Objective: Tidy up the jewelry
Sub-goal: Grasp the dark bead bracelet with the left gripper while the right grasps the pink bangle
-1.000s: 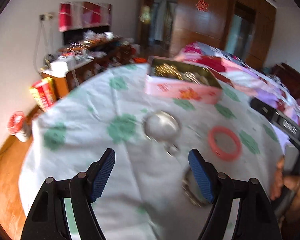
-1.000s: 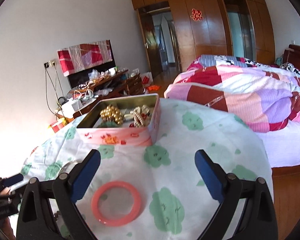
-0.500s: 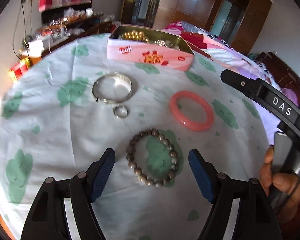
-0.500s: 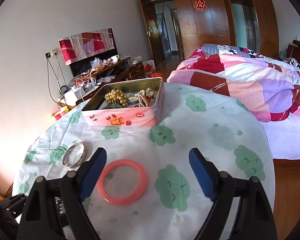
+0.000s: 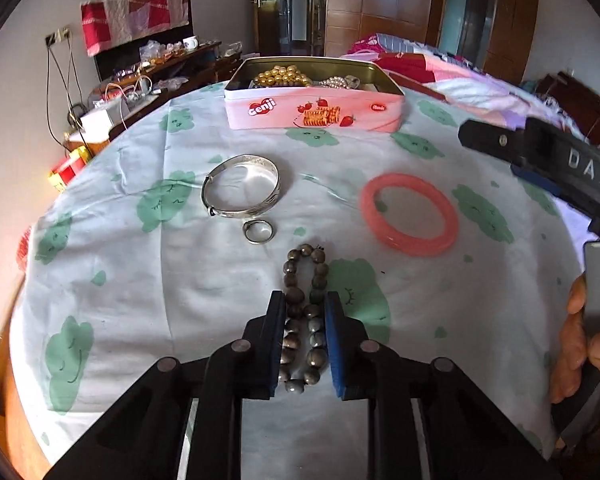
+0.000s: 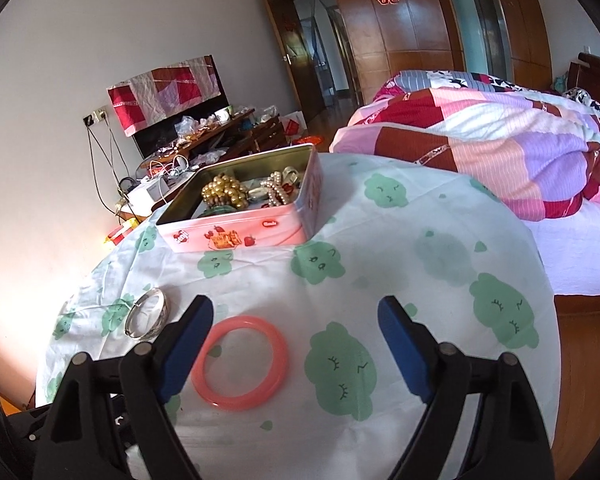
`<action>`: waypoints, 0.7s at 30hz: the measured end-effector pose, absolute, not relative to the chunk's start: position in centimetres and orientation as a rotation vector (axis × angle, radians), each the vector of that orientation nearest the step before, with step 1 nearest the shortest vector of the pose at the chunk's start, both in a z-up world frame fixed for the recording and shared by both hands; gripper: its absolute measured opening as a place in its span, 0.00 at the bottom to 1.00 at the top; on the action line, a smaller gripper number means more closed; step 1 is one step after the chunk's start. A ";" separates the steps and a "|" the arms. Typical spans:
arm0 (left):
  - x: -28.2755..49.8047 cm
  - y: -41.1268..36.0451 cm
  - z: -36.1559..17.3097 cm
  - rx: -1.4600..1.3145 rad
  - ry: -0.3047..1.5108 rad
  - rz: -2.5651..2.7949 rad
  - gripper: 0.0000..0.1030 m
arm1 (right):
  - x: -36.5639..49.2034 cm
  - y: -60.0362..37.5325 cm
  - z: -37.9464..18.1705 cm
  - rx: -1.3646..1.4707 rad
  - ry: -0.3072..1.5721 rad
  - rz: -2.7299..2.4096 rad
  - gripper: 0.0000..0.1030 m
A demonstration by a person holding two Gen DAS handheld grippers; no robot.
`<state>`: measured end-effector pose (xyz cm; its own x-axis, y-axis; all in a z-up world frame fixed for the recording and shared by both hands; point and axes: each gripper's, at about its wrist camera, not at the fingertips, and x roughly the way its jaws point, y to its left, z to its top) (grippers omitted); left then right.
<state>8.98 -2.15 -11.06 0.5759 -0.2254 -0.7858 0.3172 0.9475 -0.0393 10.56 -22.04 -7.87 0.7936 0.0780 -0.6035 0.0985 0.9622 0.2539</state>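
Half a second back the left tool (image 5: 305, 312) stood wide; its jaws have just been closing, squeezing the bead bracelet (image 5: 304, 316) flat. Lift slowly toward the tin (image 5: 314, 98). Right tool (image 6: 296, 344) gapes empty.

A home bedroom: quilted bed (image 6: 480, 152), wooden wardrobe (image 6: 412, 28), cluttered sideboard (image 6: 220, 128)

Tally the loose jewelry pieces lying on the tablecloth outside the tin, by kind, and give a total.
Silver bangle: 1
Pink bangle: 1
Silver ring: 1
Brown bead bracelet, squeezed between the pads of the left gripper: 1
Total: 4
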 end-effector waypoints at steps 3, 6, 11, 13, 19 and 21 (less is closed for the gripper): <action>9.1 -2.0 -11.0 0.105 0.899 -0.315 0.17 | 10.6 -22.0 -7.9 0.281 0.664 -0.011 0.85; 9.0 -1.6 -10.8 0.094 0.895 -0.308 0.17 | 10.7 -22.0 -7.9 0.277 0.671 -0.006 0.85; 9.0 0.5 -9.5 0.035 0.849 -0.297 0.06 | 10.5 -21.7 -8.0 0.259 0.691 0.017 0.85; 9.1 1.6 -8.8 0.005 0.824 -0.283 0.06 | 10.6 -21.6 -8.2 0.246 0.715 0.029 0.85; 9.4 3.2 -8.6 -0.035 0.811 -0.289 0.06 | 10.8 -20.2 -9.2 0.183 0.800 0.064 0.85; 9.3 3.6 -8.7 -0.043 0.803 -0.294 0.06 | 11.0 -19.4 -9.3 0.145 0.813 0.073 0.85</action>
